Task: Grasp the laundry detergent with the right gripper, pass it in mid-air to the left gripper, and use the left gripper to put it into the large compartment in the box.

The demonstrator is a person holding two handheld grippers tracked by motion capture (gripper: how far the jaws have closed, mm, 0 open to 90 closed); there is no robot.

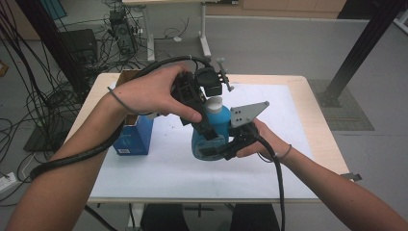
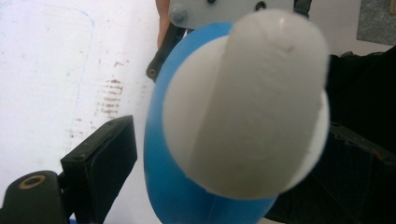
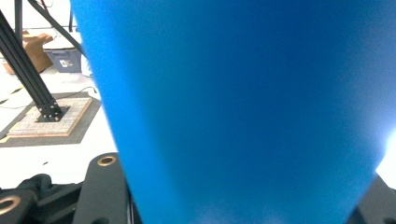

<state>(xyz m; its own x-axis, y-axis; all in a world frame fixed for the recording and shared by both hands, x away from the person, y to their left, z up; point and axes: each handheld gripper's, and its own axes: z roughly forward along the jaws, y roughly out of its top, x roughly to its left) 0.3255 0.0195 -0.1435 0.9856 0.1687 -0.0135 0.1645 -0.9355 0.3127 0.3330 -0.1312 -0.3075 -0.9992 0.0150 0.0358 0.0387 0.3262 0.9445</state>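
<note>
Blue box (image 1: 133, 137) blocks left (table (image 1: 288, 159) right side free).

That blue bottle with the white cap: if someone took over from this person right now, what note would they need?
Right gripper: shut on the blue bottle, gripping its lower body and holding it upright over the white sheet.
Left gripper: open, its jaws down either side of the bottle's upper part by the white cap, not visibly pressing on it.
Nearby: a blue carton stands on the table to the left, flaps open.
Done: bottle gripped and steadied.
Left: the cap is on; probably close the left gripper on it and work it off.
</note>
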